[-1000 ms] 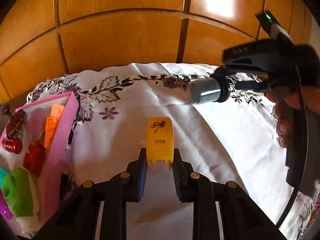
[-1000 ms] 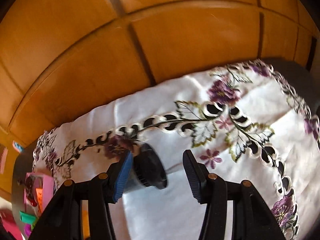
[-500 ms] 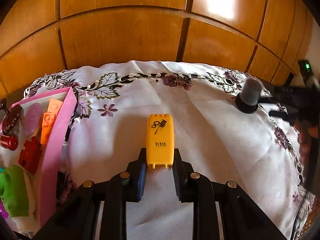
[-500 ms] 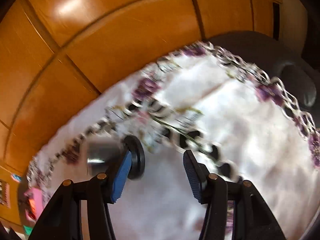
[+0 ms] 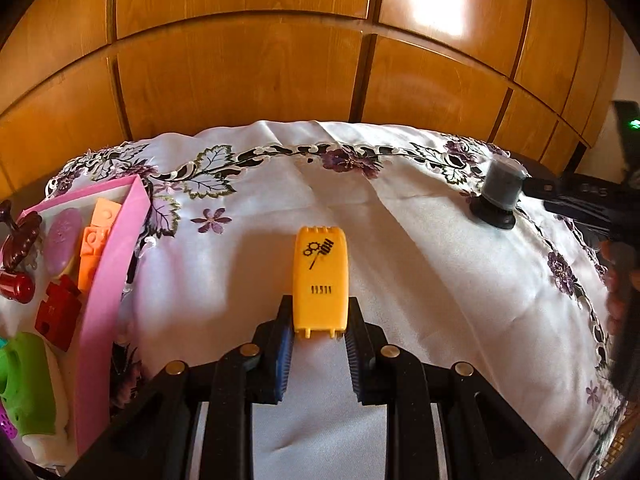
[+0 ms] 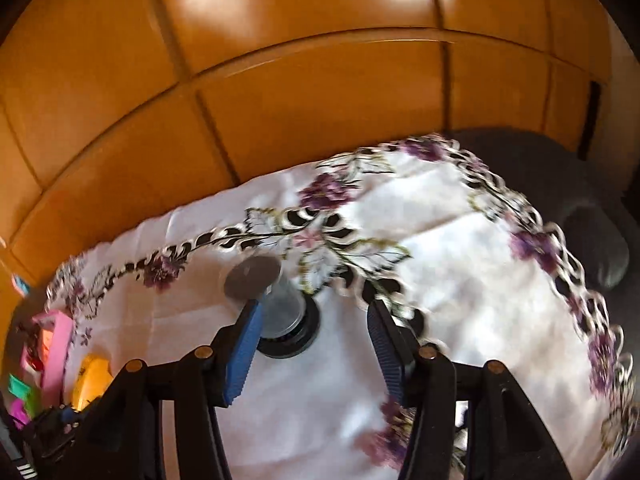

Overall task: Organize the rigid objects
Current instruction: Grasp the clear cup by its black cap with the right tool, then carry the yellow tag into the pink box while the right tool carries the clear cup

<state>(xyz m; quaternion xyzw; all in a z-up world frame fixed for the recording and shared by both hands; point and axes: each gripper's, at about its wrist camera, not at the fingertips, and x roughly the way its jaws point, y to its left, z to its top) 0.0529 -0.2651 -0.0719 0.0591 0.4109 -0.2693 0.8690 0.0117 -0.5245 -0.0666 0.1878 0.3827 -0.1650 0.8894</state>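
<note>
Clearly the sorting is only part done. A pink tray (image 5: 100,300) at the left edge of the table (image 5: 440,300) already holds a cluster of small toys: an orange brick (image 5: 94,240), a red block (image 5: 60,312), a lilac oval piece (image 5: 62,234) and a green one (image 5: 24,380) nearer the camera. It reads as the collecting place, which would explain why loose pieces elsewhere on the embroidered cloth (image 5: 248,208) are being picked up.

The left tool (image 5: 320,344) has its jaws drawn in narrow and clamped on the near end of a yellow plastic piece (image 5: 320,280), the blue pads pressing its two long sides. The piece points away from the camera and sticks out well past the fingertips, so the hold is on its tail only; I judge a grip that far back could let it pivot if it bumps the tray wall.

The right tool (image 6: 316,344) stands about half open. A grey cylinder with a black base (image 6: 280,308) stands upright on the cloth at the far right, by the flowered border. It sits against the left blue pad, while the right pad is well clear of it, so nothing is squeezed. From the left wrist view the same cylinder (image 5: 502,192) stands on its base just beside the dark fingers.
</note>
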